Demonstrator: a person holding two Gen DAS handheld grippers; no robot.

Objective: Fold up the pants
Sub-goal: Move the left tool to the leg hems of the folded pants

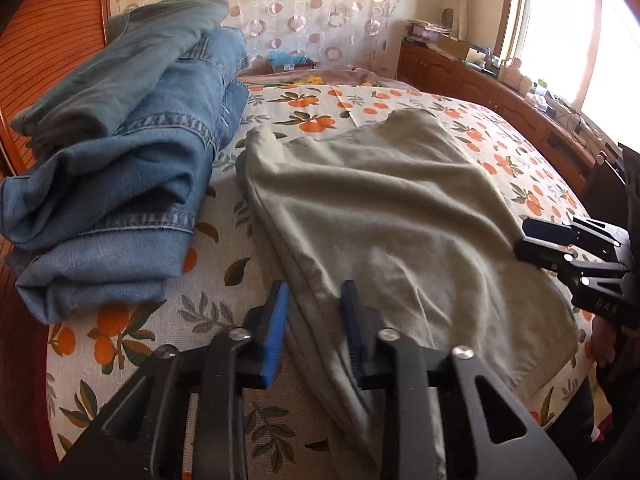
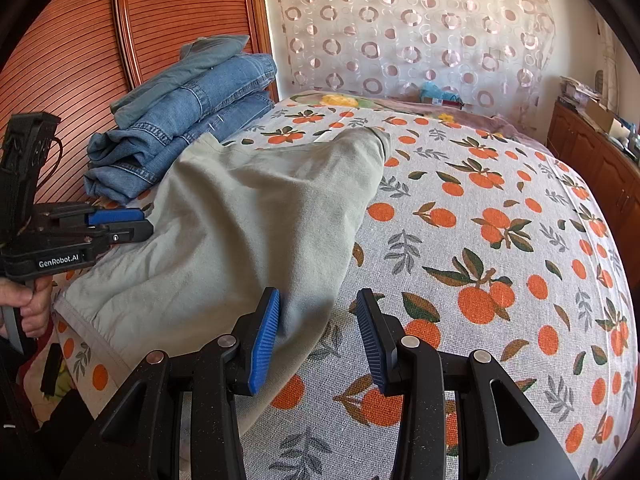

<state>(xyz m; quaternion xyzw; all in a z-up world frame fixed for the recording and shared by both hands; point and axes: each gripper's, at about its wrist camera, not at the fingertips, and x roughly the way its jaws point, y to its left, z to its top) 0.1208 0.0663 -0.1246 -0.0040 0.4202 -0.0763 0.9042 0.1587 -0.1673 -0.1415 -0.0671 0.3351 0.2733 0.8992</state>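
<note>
The fingers of the left gripper stand a little apart, with the left edge of the grey-green pants lying between and below them; the blue pads do not press on the cloth. The fingers of the right gripper are spread wider and hold nothing, straddling the bed sheet just at the near right corner of the pants.

The pants lie folded and flat on the bed, whose sheet is printed with oranges and leaves. Their narrow end points toward the far side of the bed, their wide end toward the near edge. Just beside them, to the left, sits a stack of folded jeans against the slatted wooden headboard. A hand grips the handle of the left gripper. A curtain with ring patterns hangs behind the bed.
</note>
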